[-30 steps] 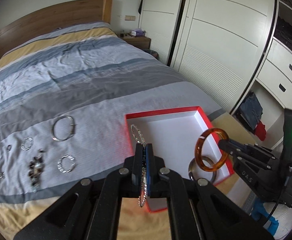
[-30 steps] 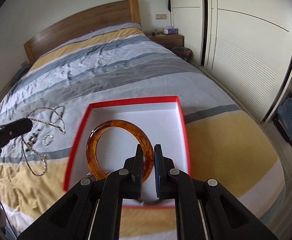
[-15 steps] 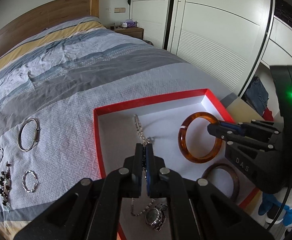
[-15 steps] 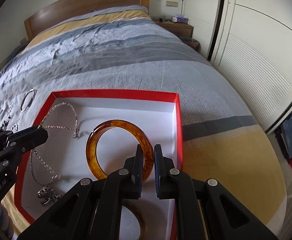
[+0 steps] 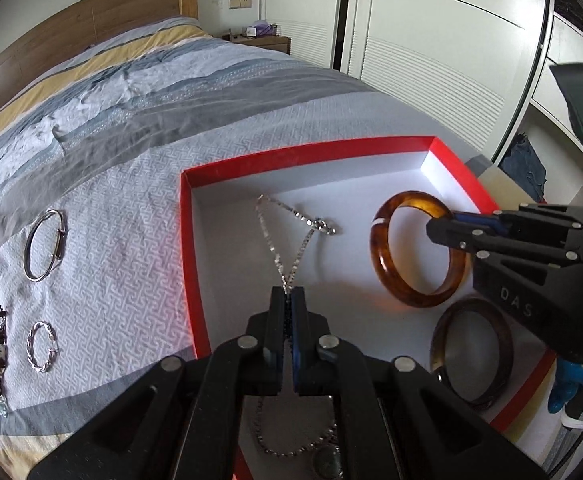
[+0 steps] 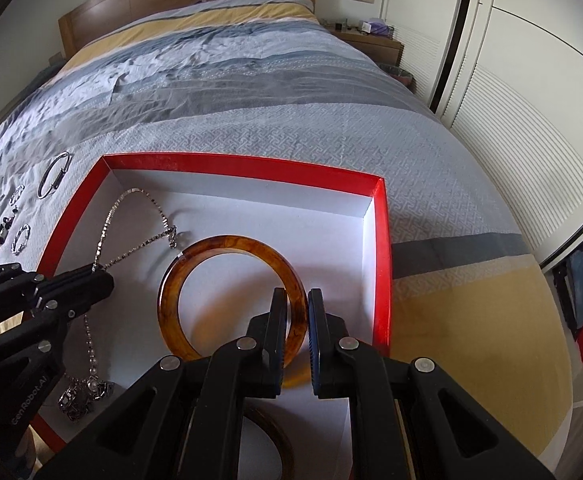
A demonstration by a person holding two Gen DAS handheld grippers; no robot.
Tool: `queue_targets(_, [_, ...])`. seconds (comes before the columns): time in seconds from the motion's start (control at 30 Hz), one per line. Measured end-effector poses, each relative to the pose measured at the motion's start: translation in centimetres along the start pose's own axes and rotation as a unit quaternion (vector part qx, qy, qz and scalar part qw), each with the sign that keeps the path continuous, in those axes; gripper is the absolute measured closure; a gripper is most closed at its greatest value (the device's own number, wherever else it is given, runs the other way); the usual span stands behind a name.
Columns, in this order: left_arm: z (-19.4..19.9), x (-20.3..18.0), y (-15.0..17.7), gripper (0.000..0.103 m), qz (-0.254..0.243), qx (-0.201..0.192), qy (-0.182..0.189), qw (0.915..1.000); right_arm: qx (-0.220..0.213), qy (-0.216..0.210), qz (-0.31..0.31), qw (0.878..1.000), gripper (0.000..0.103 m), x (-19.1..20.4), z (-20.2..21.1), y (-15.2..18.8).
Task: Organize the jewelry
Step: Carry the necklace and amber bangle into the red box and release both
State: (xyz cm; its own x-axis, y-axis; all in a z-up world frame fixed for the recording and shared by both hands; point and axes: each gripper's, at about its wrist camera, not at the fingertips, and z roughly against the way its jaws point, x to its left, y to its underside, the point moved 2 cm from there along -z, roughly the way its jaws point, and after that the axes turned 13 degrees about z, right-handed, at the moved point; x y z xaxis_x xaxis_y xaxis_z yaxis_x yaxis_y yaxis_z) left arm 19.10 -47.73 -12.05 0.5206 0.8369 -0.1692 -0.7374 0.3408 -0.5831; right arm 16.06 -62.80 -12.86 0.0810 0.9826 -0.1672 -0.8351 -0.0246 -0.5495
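Red-walled white box (image 5: pixel 189 240) on bed (image 5: pixel 131 152). Left tool (image 5: pixel 288 292) clenched on silver chain necklace (image 5: pixel 287 236), chain trailing onto box floor. Right tool (image 6: pixel 296 300) grasping amber bangle (image 6: pixel 227 248) by rim, inside box. Dark bangle (image 5: pixel 487 344) flat in box; silver bracelets (image 5: pixel 43 244) left on bedspread

A home bedroom: bed (image 5: pixel 139 92), wardrobe (image 5: pixel 431 40), nightstand (image 5: pixel 267 42).

left gripper (image 5: pixel 287 296): has come down from above the near rim into the red box (image 5: pixel 311 152).
silver necklace (image 5: pixel 291 240): was hanging free, now its far loop lies on the box floor.
right gripper (image 6: pixel 294 300): lowered too.
amber bangle (image 6: pixel 227 288): was held up, now low over the floor.
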Motion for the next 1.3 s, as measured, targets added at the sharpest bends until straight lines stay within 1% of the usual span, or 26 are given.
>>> queue_targets(0.2, [-0.2,0.2,0.3,0.101,-0.004,-0.001,0.003,1.0000,0.002,0.004,0.012,1.000,0.092,0.7,-0.3,-0.1])
queue_targets(0.57, [-0.1,0.1,0.4,0.100,0.000,-0.002,0.003,1.0000,0.000,0.006,0.019,1.000,0.091,0.8,-0.2,-0.1])
queue_targets(0.77, [0.0,0.2,0.3,0.099,0.002,-0.002,0.003,1.0000,-0.001,0.003,0.021,1.000,0.083,1.0,0.1,-0.1])
queue_targets(0.97, [0.2,0.0,0.6,0.098,-0.002,0.001,0.005,1.0000,-0.006,0.005,0.013,1.000,0.080,0.9,0.8,0.0])
queue_targets(1.03, [0.4,0.0,0.7,0.096,0.000,0.005,0.010,0.9999,-0.011,0.006,0.010,1.000,0.079,0.8,1.5,0.0])
queue_targets(1.07, [0.6,-0.1,0.7,0.093,0.001,0.006,0.012,0.9999,-0.013,0.008,0.010,1.000,0.079,0.7,1.7,-0.1])
queue_targets(1.13, [1.4,0.0,0.6,0.084,0.006,0.004,0.018,0.9998,-0.016,0.011,0.009,1.000,0.077,0.7,2.7,-0.2])
queue_targets(1.17, [1.7,0.0,0.6,0.077,0.009,0.002,0.021,0.9997,-0.019,0.015,0.008,1.000,0.076,0.7,3.3,-0.2])
queue_targets(1.2, [2.3,0.0,0.5,0.072,0.012,0.000,0.026,0.9996,-0.021,0.017,0.006,1.000,0.075,0.6,4.0,-0.2])
queue_targets(1.3, [4.2,-0.1,0.1,0.070,0.013,-0.010,0.038,0.9992,-0.028,0.027,0.000,0.999,0.074,0.7,6.5,-0.1])
